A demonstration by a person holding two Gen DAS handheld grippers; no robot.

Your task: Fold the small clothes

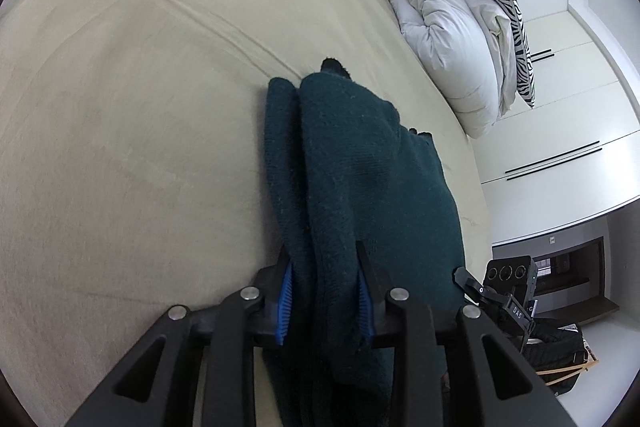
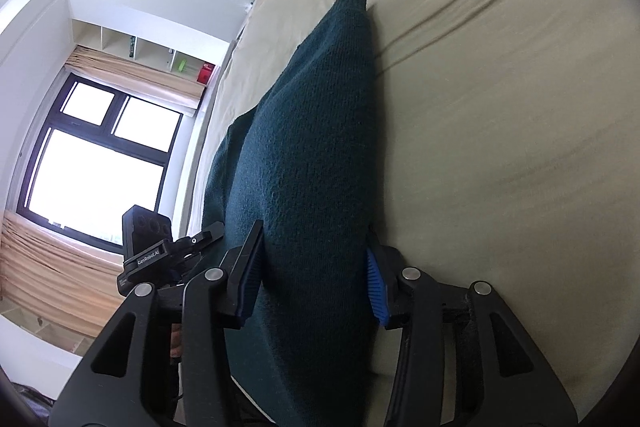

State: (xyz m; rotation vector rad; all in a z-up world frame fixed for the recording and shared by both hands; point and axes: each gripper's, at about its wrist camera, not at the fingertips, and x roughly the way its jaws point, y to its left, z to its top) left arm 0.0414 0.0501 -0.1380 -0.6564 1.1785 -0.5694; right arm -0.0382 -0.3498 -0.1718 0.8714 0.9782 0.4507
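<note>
A dark teal knitted garment hangs bunched in thick folds over the cream bed sheet. My left gripper is shut on one edge of it, the cloth filling the gap between the blue pads. In the right wrist view the same garment stretches away with a ribbed cuff at its far tip. My right gripper is shut on its near edge. The right gripper also shows in the left wrist view, and the left gripper in the right wrist view.
A folded white duvet and a zebra-print pillow lie at the head of the bed. White wardrobe doors stand beyond. A window with beige curtains and wall shelves are on the other side.
</note>
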